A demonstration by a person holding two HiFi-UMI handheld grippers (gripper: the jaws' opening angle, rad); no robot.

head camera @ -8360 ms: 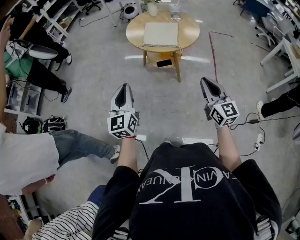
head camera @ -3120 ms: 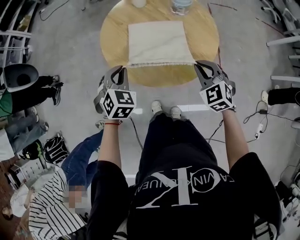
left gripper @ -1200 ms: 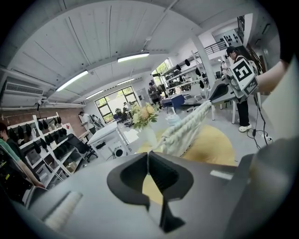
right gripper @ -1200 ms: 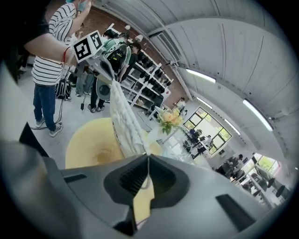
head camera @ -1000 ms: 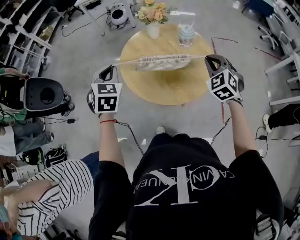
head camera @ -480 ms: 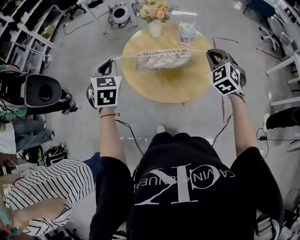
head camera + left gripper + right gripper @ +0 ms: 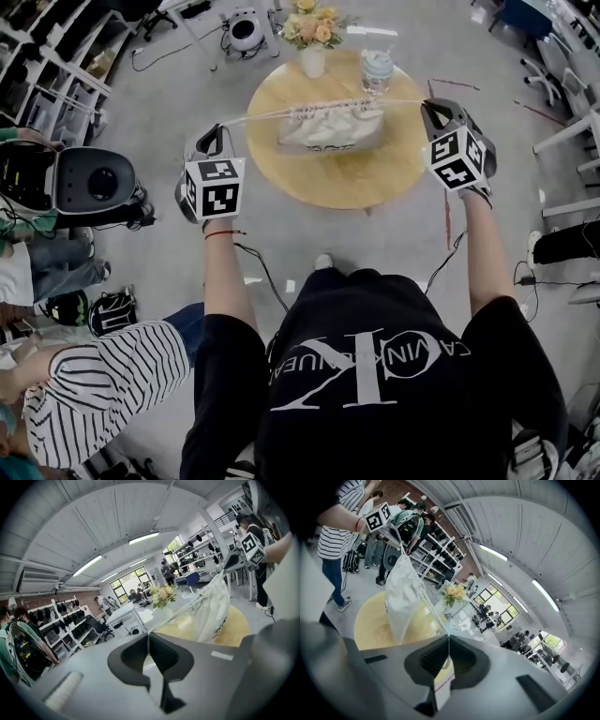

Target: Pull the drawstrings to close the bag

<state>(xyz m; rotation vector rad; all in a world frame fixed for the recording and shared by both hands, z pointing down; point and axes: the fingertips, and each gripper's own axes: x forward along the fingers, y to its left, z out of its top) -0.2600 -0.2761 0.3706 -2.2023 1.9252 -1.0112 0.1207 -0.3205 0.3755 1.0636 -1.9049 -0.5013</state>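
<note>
1. Left gripper (image 7: 221, 128) and right gripper (image 7: 429, 104): each is clamped on one cord end. They are held wide apart, so the pulls oppose.
2. Drawstrings (image 7: 267, 115): taut and nearly straight, cinching the mouth.
3. Cloth bag (image 7: 330, 131): mouth gathered, slung from the cords over the round wooden table (image 7: 328, 186); contact with it is unclear.
4. Flower vase (image 7: 312, 56): beyond, at the far rim.

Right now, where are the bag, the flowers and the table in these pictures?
bag (image 7: 330, 131), head view, middle of its white cloth.
flowers (image 7: 314, 28), head view, the yellow blooms.
table (image 7: 337, 176), head view, bare wood near its front edge.
</note>
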